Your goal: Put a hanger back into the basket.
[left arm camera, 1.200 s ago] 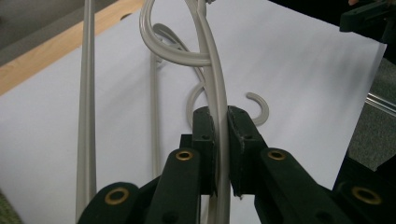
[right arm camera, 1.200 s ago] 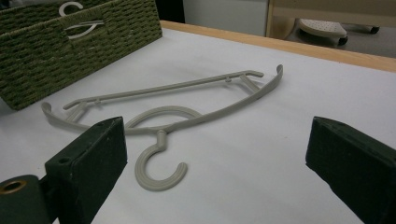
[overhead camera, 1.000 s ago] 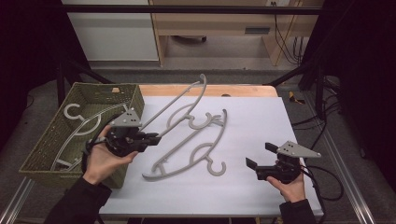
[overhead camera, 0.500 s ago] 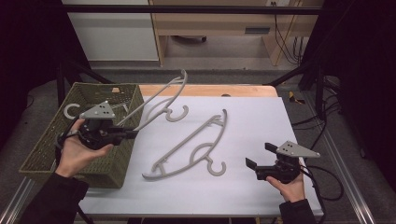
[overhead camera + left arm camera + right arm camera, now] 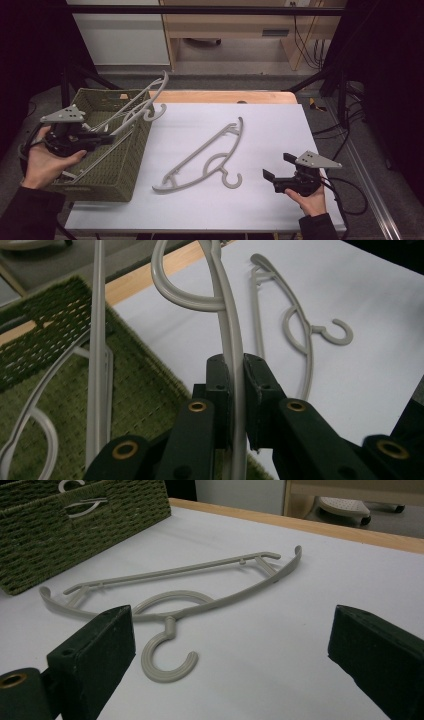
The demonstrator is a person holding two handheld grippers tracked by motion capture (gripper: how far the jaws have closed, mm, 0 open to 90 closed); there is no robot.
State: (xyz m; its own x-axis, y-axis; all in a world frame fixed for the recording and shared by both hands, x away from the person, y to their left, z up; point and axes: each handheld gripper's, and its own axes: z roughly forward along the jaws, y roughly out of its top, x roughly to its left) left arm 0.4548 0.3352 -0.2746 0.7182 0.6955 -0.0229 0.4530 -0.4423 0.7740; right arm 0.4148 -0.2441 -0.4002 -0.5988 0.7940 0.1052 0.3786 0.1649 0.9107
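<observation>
Your left gripper (image 5: 102,140), at the left of the high view, is clenching one grey hanger (image 5: 142,102) by its curved arm; in the left gripper view the jaws are pinching the thin bar (image 5: 234,355) between them, just below its hook. The hanger is slanting up and out over the green woven basket (image 5: 107,182), with its hook past the basket's upper right rim and above the table edge. More hangers are lying inside the basket (image 5: 97,370).

Your right gripper (image 5: 275,177), at the lower right of the high view, is resting released on the white table (image 5: 280,125), its jaws standing wide apart. A second hanger (image 5: 205,157) is lying flat in mid-frame, hook toward you, near that gripper but apart from it (image 5: 172,612).

Judged from its thin moulded look, the hanger is probably light, stiff and somewhat slick. Lying flat it is offering little to pinch, so you are likely best taking it at the raised neck above the hook or across the curved arm.
</observation>
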